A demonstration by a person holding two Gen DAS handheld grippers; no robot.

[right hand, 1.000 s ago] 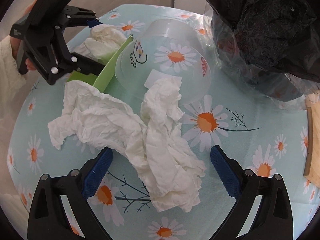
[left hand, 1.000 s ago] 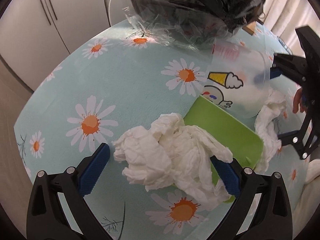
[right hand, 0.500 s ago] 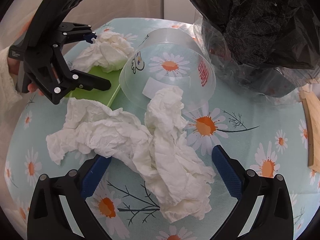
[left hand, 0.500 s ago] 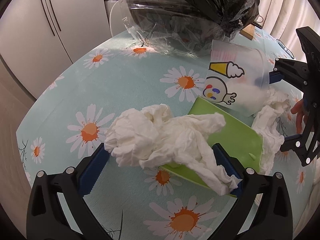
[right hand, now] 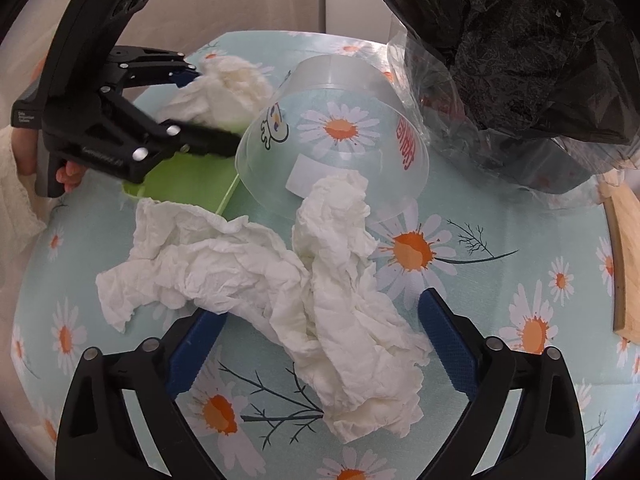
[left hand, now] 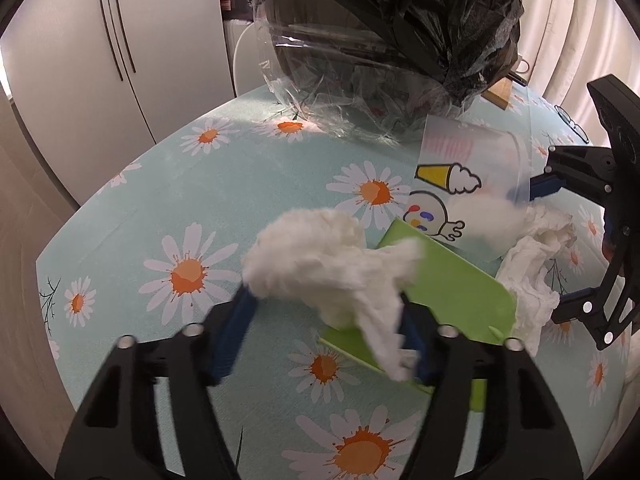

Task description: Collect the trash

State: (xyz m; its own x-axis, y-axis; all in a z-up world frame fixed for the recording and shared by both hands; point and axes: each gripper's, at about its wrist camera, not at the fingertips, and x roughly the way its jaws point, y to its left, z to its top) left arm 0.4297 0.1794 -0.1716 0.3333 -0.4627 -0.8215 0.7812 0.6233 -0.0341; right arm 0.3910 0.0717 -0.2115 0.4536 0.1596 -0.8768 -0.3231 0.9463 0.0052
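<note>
My left gripper (left hand: 324, 332) is shut on a crumpled white tissue (left hand: 324, 264) and holds it above the green tray (left hand: 456, 292); it also shows in the right wrist view (right hand: 200, 100) with that tissue (right hand: 228, 84). My right gripper (right hand: 320, 344) is open over a second crumpled white tissue (right hand: 304, 280) lying on the daisy tablecloth (right hand: 500, 280). A clear plastic cup (right hand: 340, 140) with a cartoon print lies on its side beside the tray. A bin lined with a black trash bag (left hand: 392, 32) stands at the back of the table.
A wooden board (right hand: 624, 248) lies at the table's right edge. White cabinet doors (left hand: 100, 60) stand beyond the table's left edge. Curtains (left hand: 580, 20) hang at the back right.
My left gripper has closed on the tissue and lifted it off the green tray. My right gripper has stayed open over the second tissue, edging slightly closer.
</note>
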